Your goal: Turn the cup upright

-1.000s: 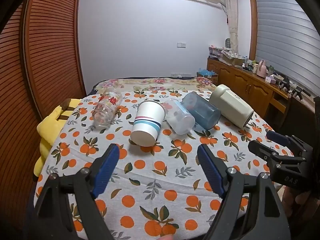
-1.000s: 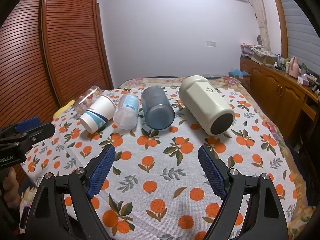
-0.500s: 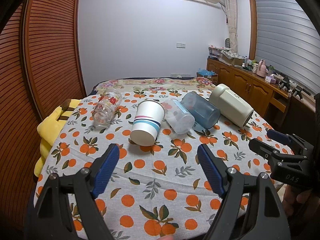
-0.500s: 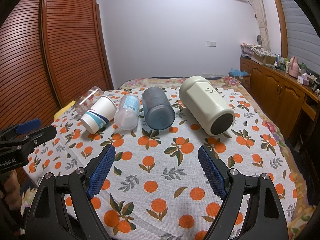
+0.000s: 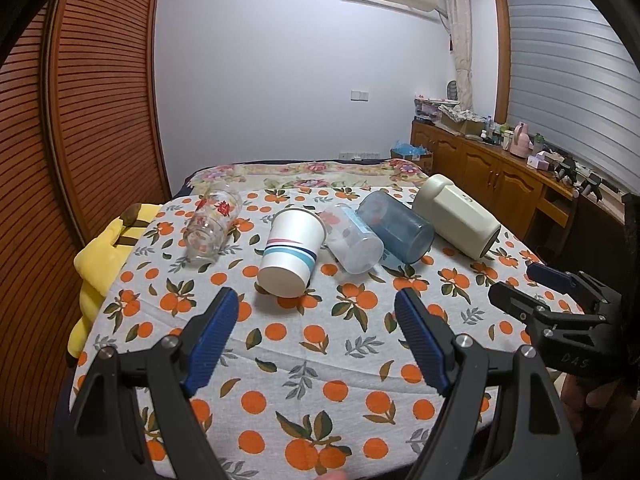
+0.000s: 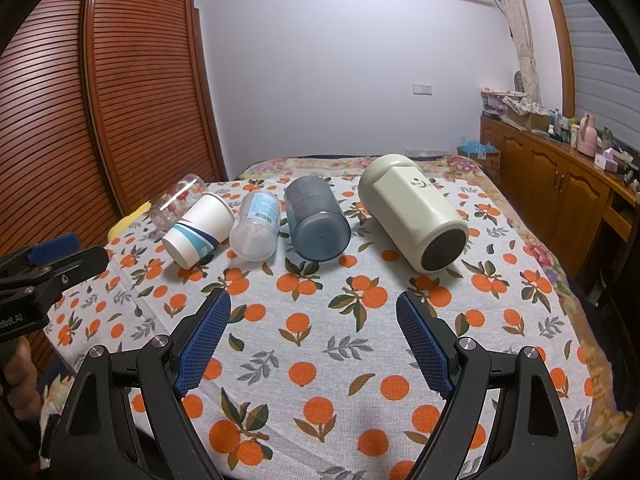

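Paper, white with blue stripes, the cup (image 5: 291, 252) lies on its side on the orange-print tablecloth (image 5: 320, 344), second in a row of five toppled cups. Its long axis runs away from the viewer, base nearest. It lies straight ahead of the left gripper (image 5: 316, 340), fingers spread and empty. The right gripper (image 6: 312, 340), likewise spread, faces the blue tumbler (image 6: 316, 220) and cream mug (image 6: 416, 212); the left looks nearer.

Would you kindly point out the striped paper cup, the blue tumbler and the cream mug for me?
striped paper cup (image 5: 290, 252), left wrist view, on its striped side wall.
blue tumbler (image 6: 316, 216), right wrist view, on its side wall near the base.
cream mug (image 6: 412, 208), right wrist view, on its upper side.
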The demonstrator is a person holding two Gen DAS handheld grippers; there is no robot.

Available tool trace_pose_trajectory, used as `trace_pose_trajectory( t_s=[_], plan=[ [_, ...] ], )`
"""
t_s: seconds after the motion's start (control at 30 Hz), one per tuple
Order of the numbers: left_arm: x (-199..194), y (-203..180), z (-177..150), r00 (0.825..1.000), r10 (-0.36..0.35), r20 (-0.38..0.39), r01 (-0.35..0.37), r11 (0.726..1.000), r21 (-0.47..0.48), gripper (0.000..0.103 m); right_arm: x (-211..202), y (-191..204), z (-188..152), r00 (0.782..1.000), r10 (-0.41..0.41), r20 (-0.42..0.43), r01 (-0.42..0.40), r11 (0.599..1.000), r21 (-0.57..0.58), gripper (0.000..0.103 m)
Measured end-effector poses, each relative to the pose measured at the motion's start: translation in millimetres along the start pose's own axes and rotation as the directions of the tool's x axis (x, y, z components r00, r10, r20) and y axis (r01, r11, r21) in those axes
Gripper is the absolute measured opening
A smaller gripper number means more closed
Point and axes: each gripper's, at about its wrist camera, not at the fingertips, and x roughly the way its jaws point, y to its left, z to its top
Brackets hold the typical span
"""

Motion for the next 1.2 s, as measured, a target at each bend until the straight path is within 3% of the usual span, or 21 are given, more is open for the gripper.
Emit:
trace_pose_trajectory(
  t_s=[1.2],
  plan=[
    [-8.3, -2.1, 5.1, 1.000, 0.001, 0.015, -0.001, 1.000, 0.005, 0.081, -0.5, 0.6, 0.9, 1.000, 0.000, 0.003, 0.000, 1.000, -0.001, 0.087]
  ],
)
